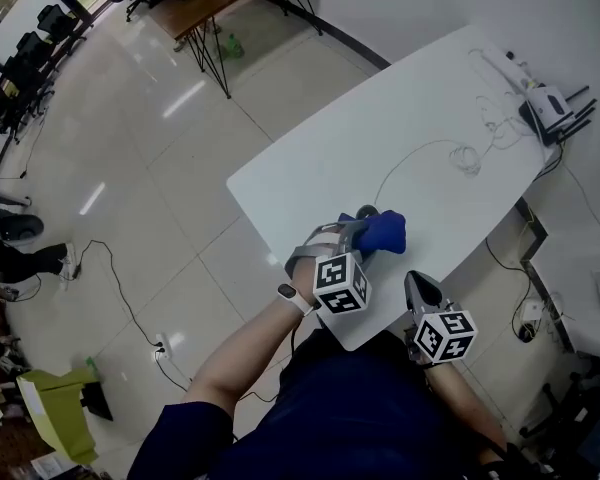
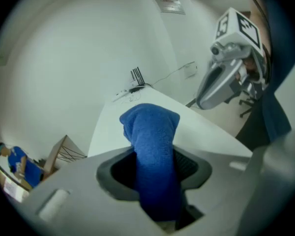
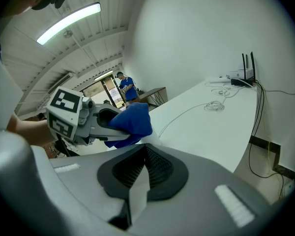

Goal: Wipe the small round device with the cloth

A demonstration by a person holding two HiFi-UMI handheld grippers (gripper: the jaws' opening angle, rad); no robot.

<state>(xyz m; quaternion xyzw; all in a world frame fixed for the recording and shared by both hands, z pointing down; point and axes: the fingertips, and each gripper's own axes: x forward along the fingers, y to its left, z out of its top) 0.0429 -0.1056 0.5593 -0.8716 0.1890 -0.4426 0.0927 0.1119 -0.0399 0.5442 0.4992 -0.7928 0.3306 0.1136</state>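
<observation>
The right tongs (image 3: 145, 154) meet, empty; the left tongs (image 3: 113, 128) clamp a blue cloth (image 3: 133, 121), apparently above the table (image 3: 211, 127).

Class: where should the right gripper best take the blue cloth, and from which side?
Probably the bunched free end of the blue cloth sticking out beyond the left gripper, the right gripper coming from its own side, jaws opened; the rest is clamped between the left jaws.
</observation>
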